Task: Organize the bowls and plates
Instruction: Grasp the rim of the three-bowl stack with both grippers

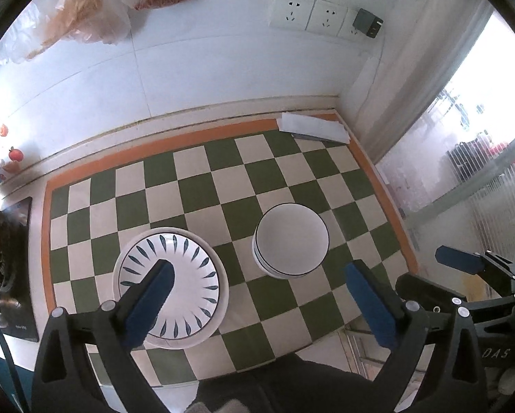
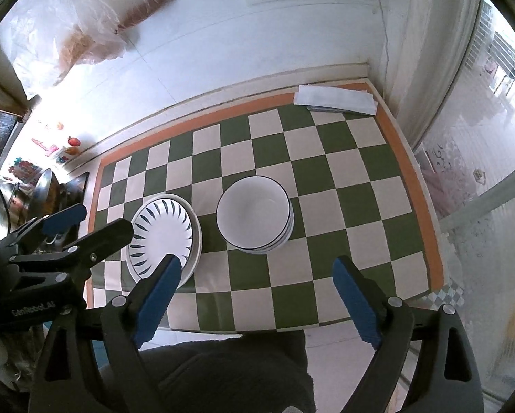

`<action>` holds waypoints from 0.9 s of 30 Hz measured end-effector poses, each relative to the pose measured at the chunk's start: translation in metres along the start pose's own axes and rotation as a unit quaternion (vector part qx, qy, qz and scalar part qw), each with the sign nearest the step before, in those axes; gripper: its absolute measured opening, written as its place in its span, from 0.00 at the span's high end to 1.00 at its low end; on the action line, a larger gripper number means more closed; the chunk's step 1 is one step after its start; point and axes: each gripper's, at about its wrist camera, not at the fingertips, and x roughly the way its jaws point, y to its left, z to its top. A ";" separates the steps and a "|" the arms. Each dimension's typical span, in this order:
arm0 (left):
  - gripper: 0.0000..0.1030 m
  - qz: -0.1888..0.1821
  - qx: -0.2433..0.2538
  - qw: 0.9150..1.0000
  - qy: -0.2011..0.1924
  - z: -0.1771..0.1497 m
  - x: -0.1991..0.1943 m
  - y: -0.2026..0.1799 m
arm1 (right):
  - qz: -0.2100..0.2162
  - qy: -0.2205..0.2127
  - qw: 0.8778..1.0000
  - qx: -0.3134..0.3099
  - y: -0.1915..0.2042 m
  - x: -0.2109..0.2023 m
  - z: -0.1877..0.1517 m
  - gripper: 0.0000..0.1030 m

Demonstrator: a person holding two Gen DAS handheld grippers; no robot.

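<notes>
A stack of plates (image 1: 188, 275), the top one white with blue leaf marks, lies on the green-and-cream checkered mat (image 1: 223, 186). To its right stands a stack of white bowls with thin dark rims (image 1: 292, 241). Both stacks show in the right wrist view: plates (image 2: 164, 234), bowls (image 2: 254, 213), mat (image 2: 343, 179). My left gripper (image 1: 261, 272) is open and empty above the mat, its left finger over the plates. My right gripper (image 2: 257, 268) is open and empty, held above the mat's near edge. The right gripper appears at the right edge of the left wrist view (image 1: 464, 268), and the left gripper at the left of the right wrist view (image 2: 85, 220).
A folded white cloth (image 1: 312, 127) lies at the mat's far right corner, against the tiled wall with sockets (image 1: 309, 13). Plastic bags (image 1: 85, 17) hang on the wall at upper left. A stove with a pan (image 2: 51, 189) is to the left. A glass partition (image 2: 481, 172) stands to the right.
</notes>
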 end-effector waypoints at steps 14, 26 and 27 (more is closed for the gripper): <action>0.01 -0.031 -0.038 0.994 0.099 0.037 0.119 0.022 | 0.058 0.036 0.995 0.073 -0.046 0.089 0.030 0.09; 0.01 -0.089 -0.089 0.966 0.227 0.054 0.239 0.036 | 0.151 0.116 0.966 0.176 -0.098 0.212 0.032 0.09; 0.01 -0.092 -0.093 0.962 0.238 0.053 0.248 0.037 | 0.157 0.124 0.962 0.187 -0.102 0.224 0.030 0.10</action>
